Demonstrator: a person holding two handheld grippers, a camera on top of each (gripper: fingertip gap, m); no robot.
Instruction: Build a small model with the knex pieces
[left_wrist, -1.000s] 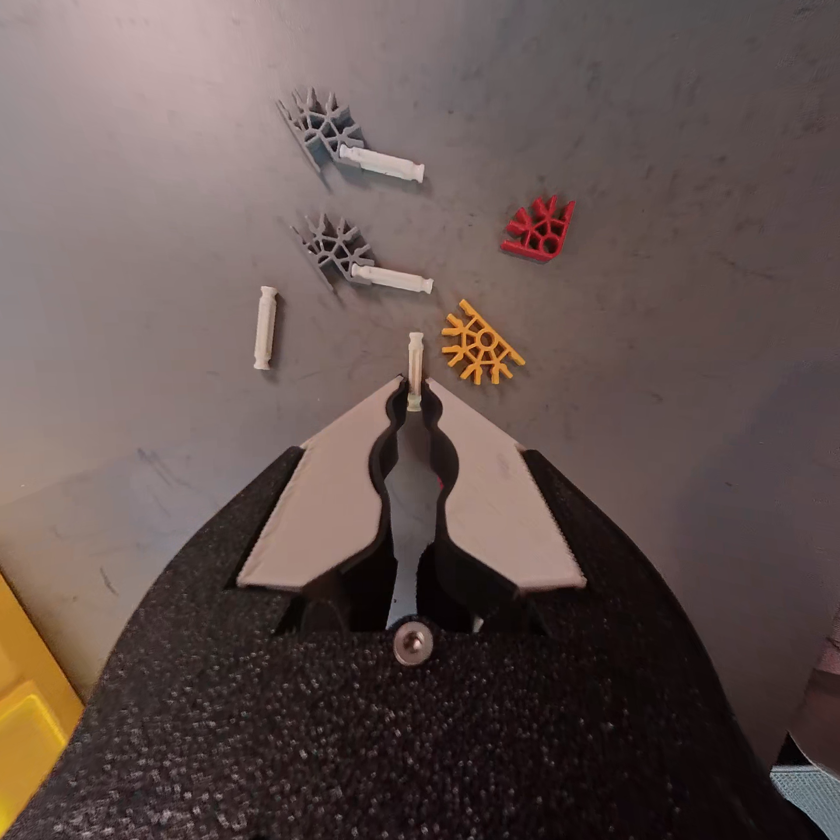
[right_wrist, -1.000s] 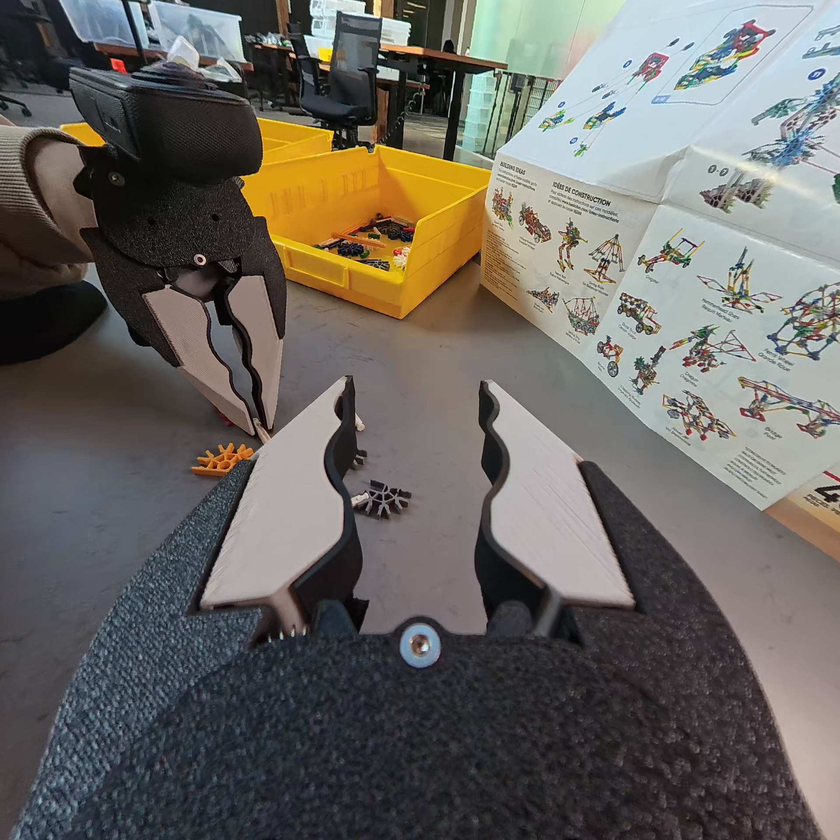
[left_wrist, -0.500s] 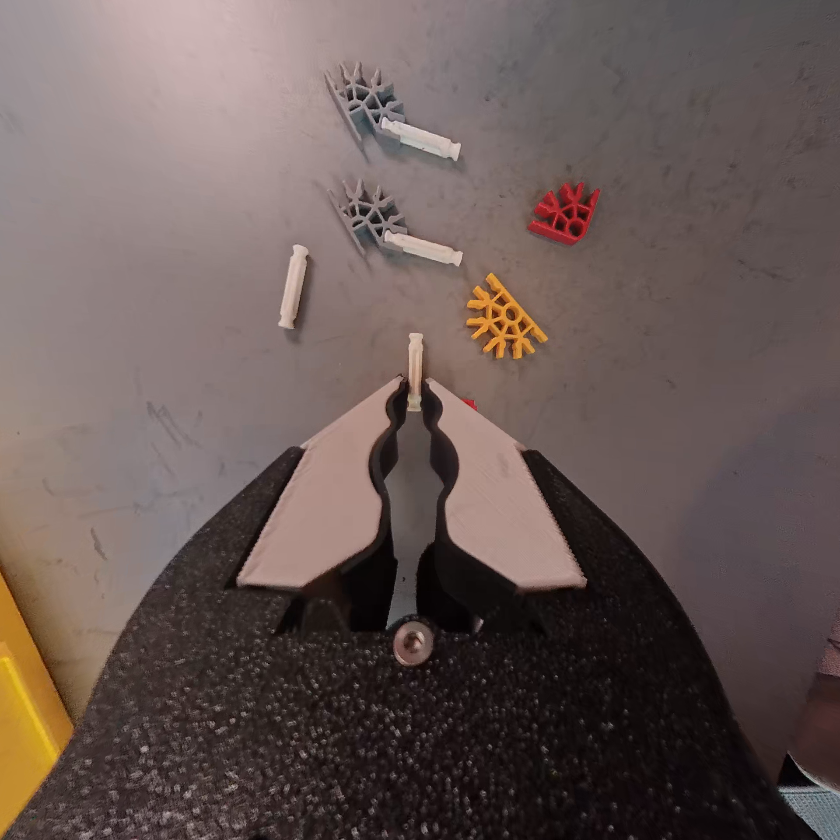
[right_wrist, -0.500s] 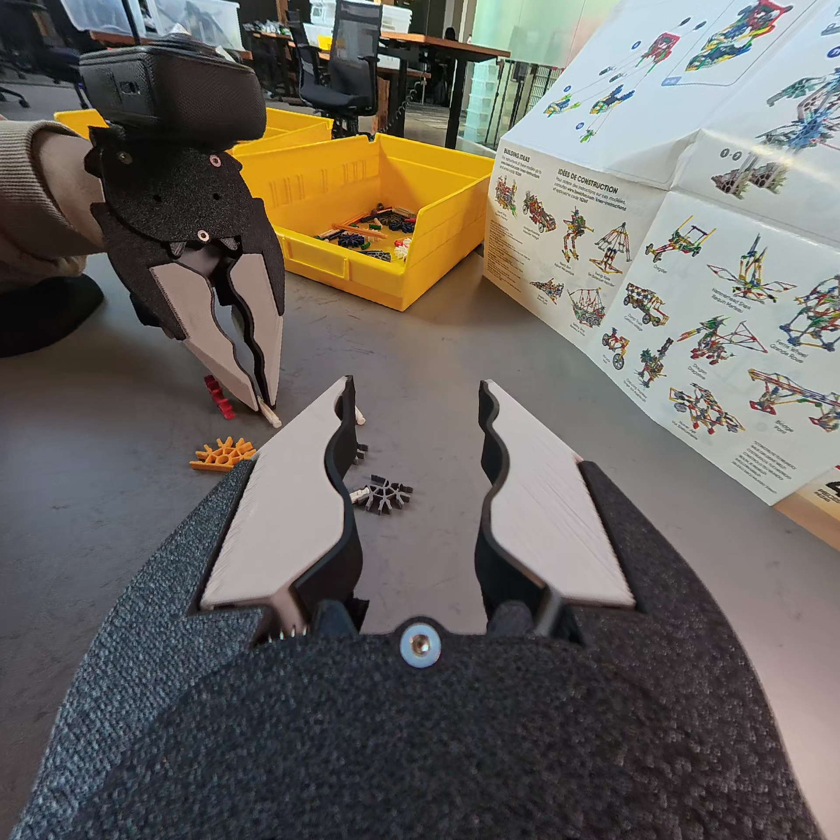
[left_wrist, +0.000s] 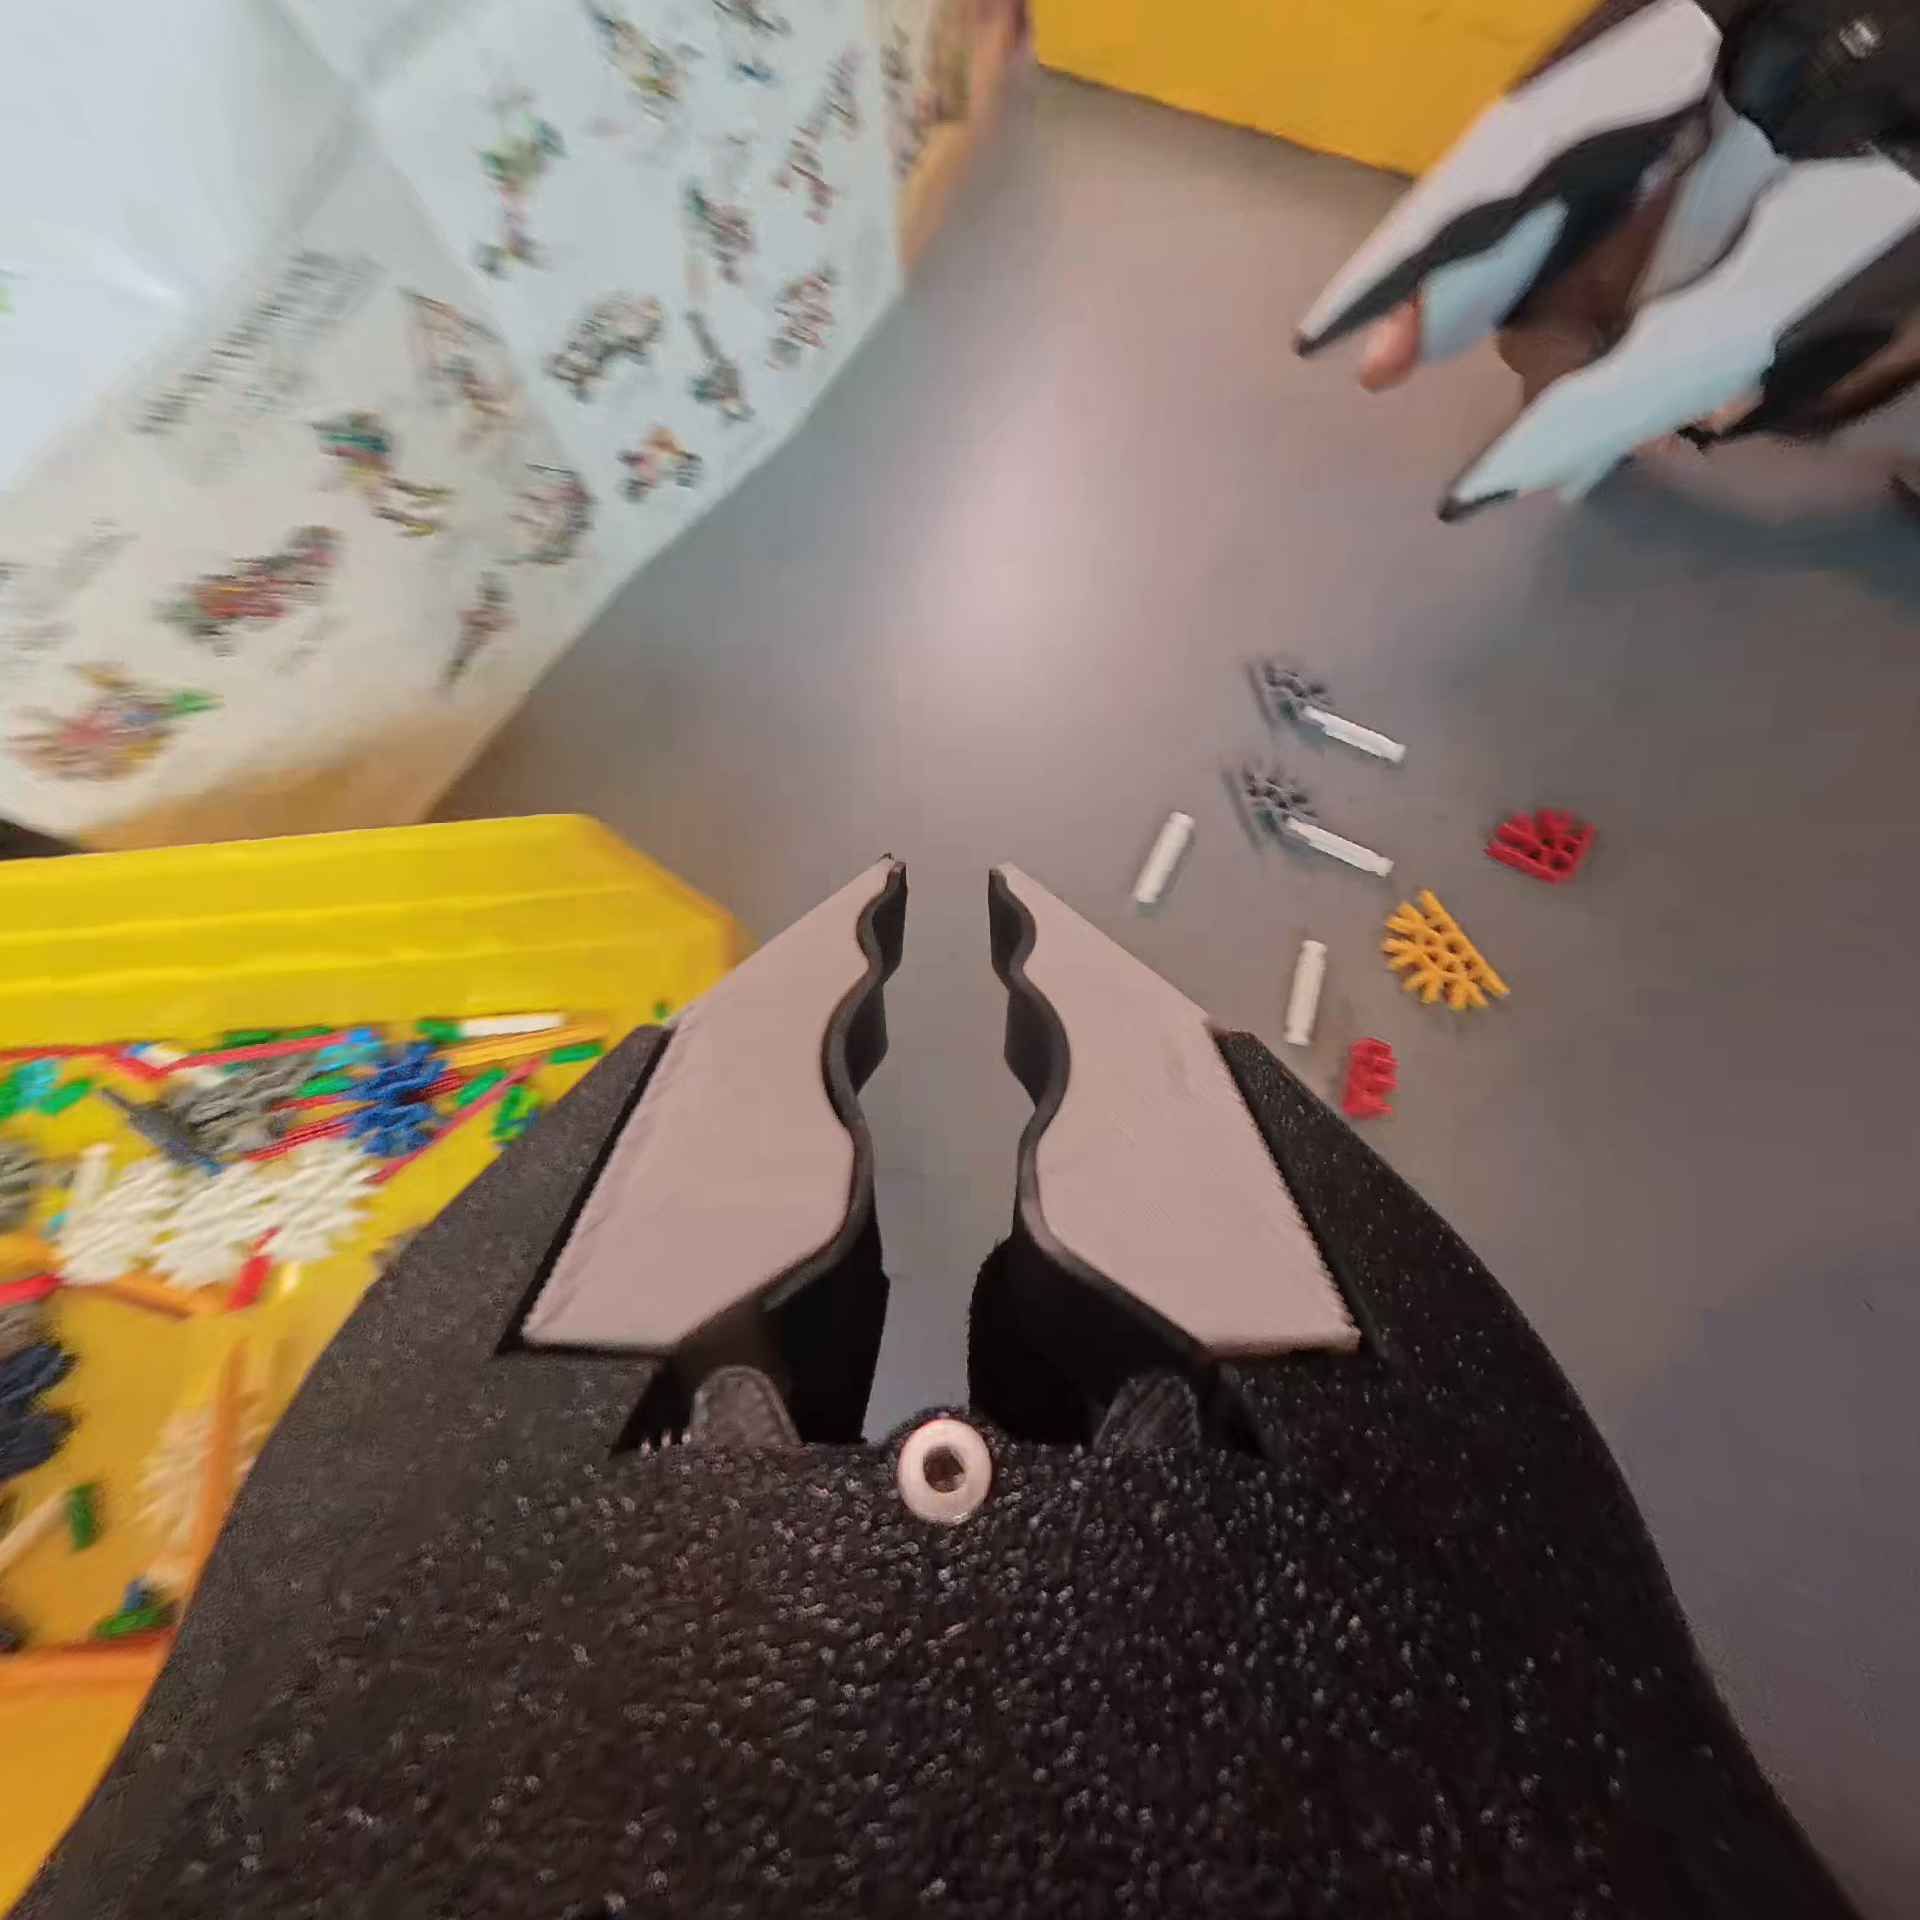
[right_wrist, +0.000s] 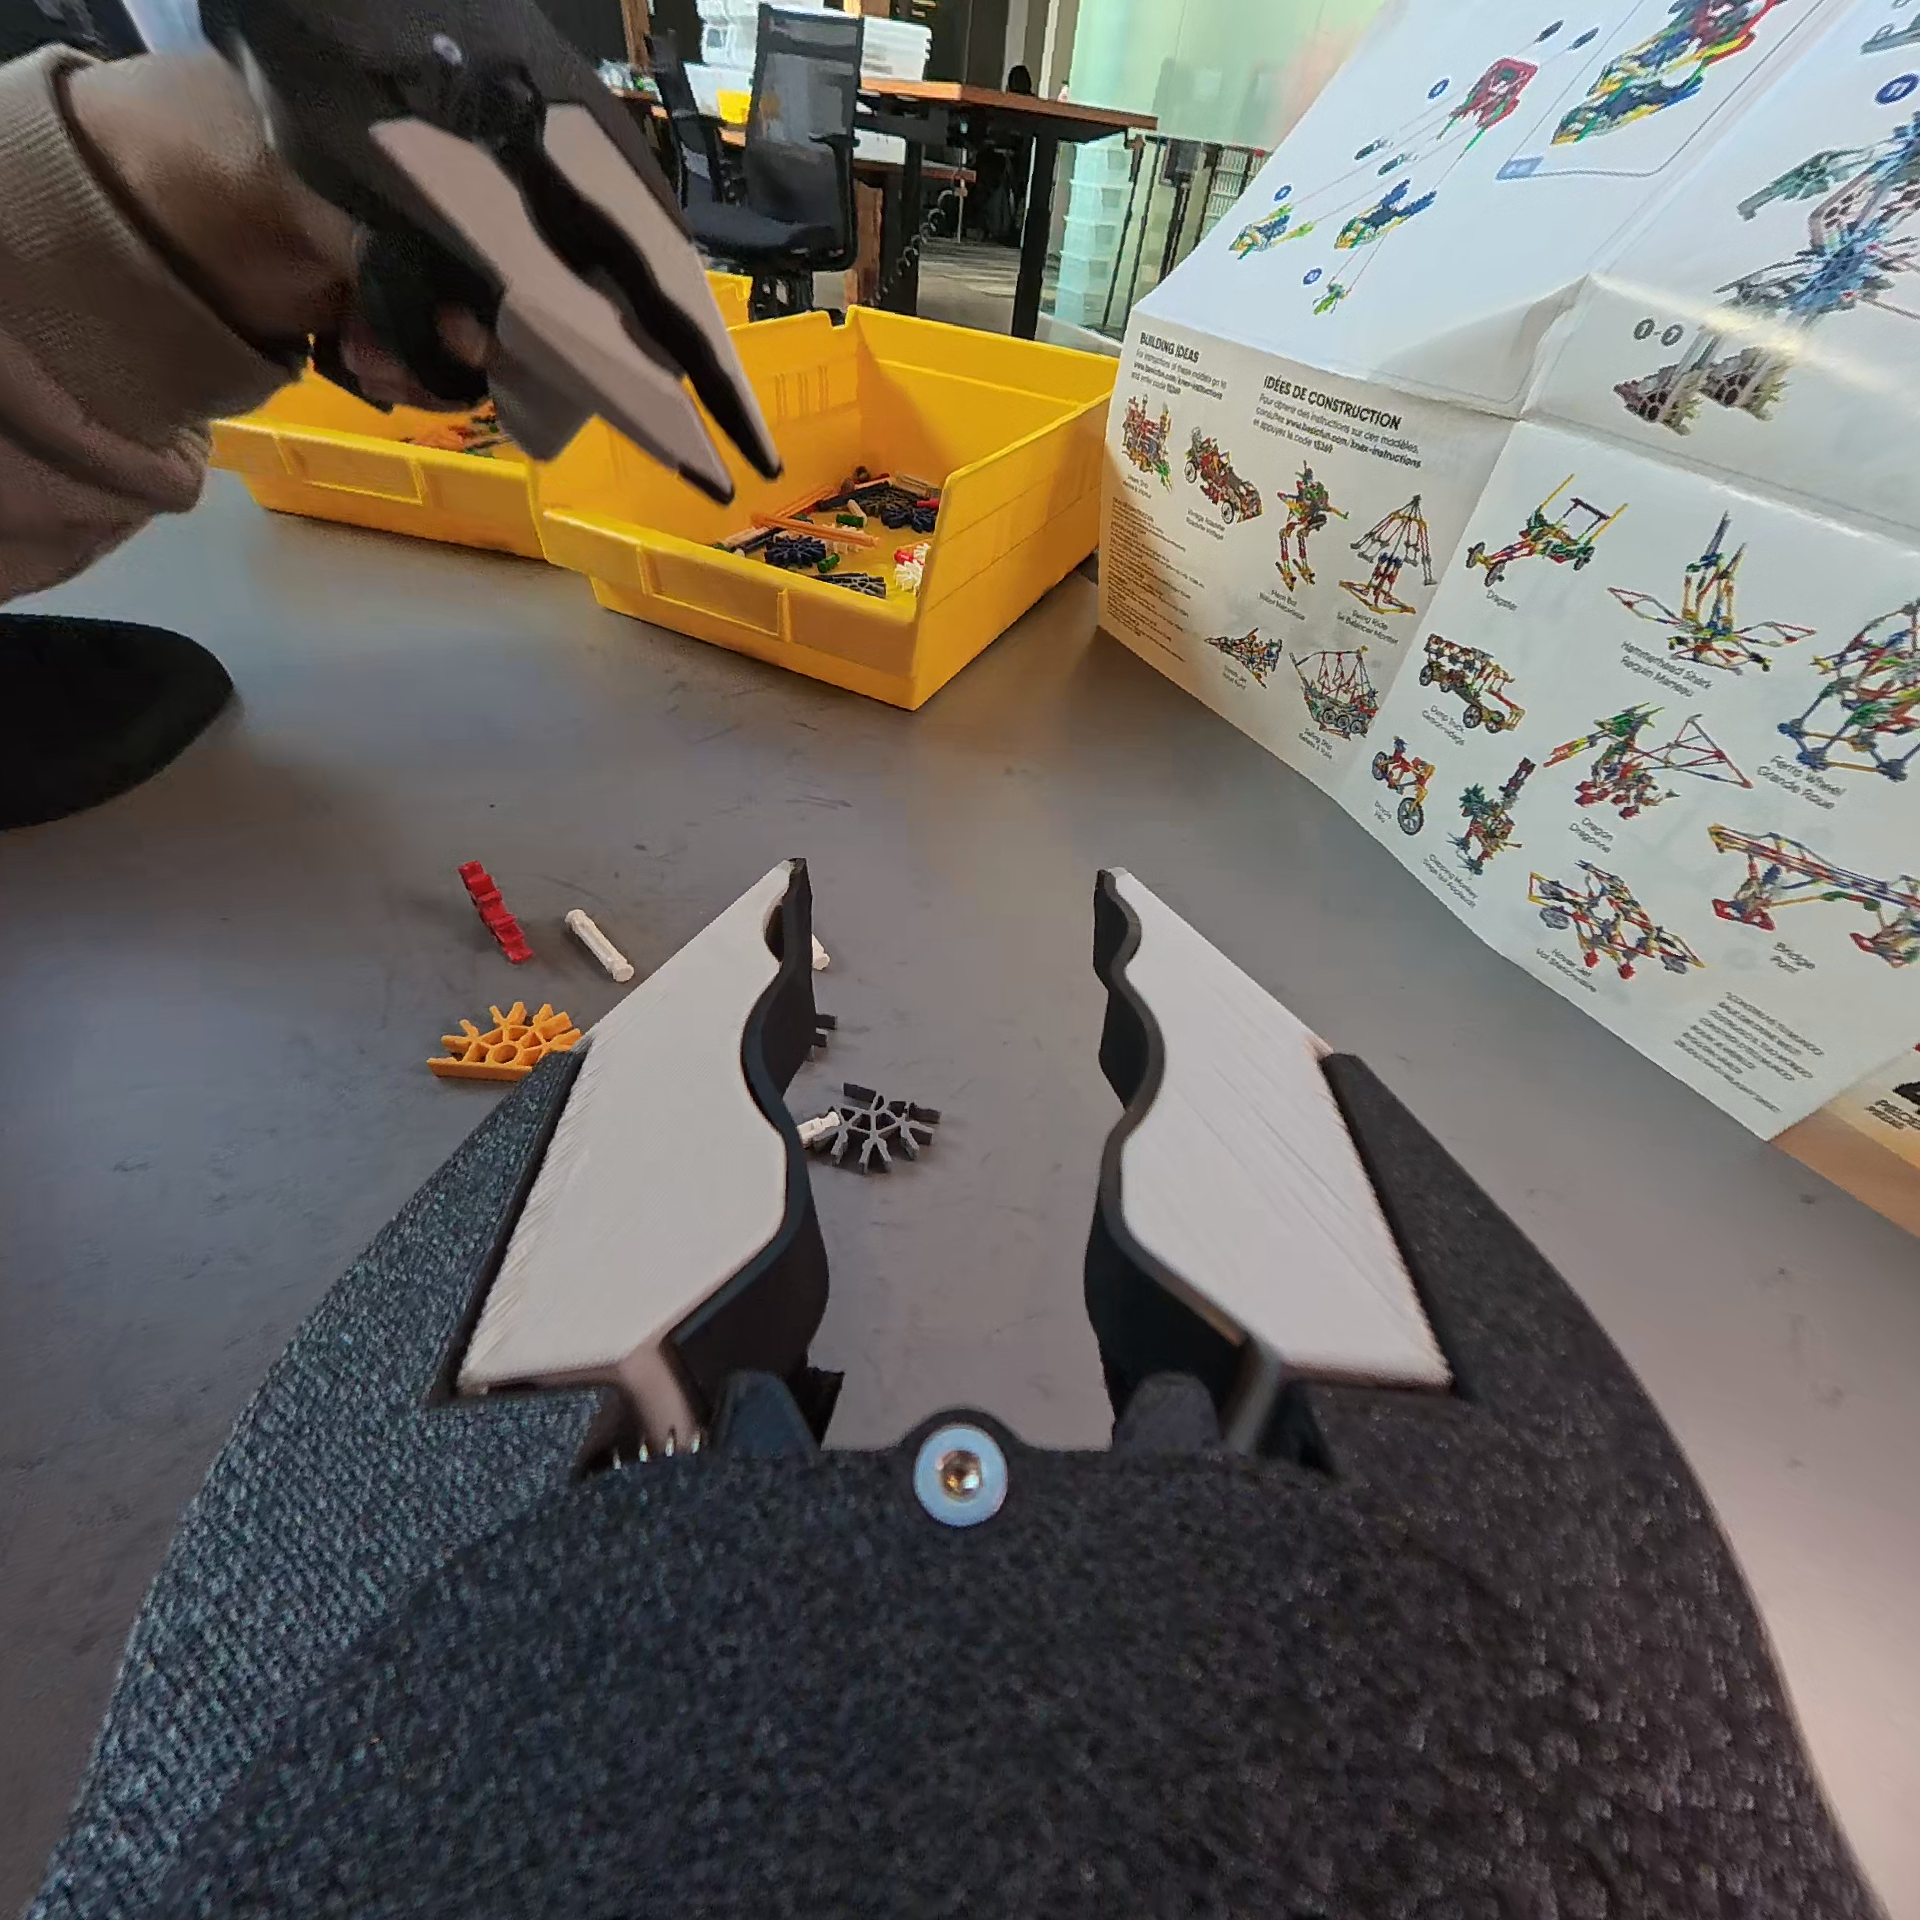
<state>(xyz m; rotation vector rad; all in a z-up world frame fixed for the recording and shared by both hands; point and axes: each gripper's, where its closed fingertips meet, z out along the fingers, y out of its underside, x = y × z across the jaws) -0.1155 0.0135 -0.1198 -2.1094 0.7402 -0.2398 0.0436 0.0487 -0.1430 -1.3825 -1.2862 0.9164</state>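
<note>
My left gripper (left_wrist: 945, 873) is open a little and empty, raised above the grey table and pointing toward the yellow bin (left_wrist: 343, 914). It also shows in the right wrist view (right_wrist: 743, 480), held by a hand in a beige sleeve. A white rod (left_wrist: 1306, 992) lies on the table beside a yellow connector (left_wrist: 1444, 951) and a small red connector (left_wrist: 1369, 1077). My right gripper (right_wrist: 951, 873) is open and empty, low over a grey connector with a white rod (right_wrist: 878, 1127). It appears at the top right of the left wrist view (left_wrist: 1377, 426).
Two grey connectors with rods (left_wrist: 1314, 816), a loose white rod (left_wrist: 1164, 857) and a red connector (left_wrist: 1543, 844) lie on the table. Yellow bins of parts (right_wrist: 831, 623) stand behind. A folded instruction sheet (right_wrist: 1558, 623) stands at the right. About 15 cm separates my left fingertips from my right. The right tips stand about 12 cm off the yellow connector (left_wrist: 1444, 951). It is also in sight in the right wrist view (right_wrist: 503, 1058).
My left gripper has let go of the white rod, which now lies on the table. It has opened, lifted and swung left toward the yellow bin. My right gripper has stayed put.
</note>
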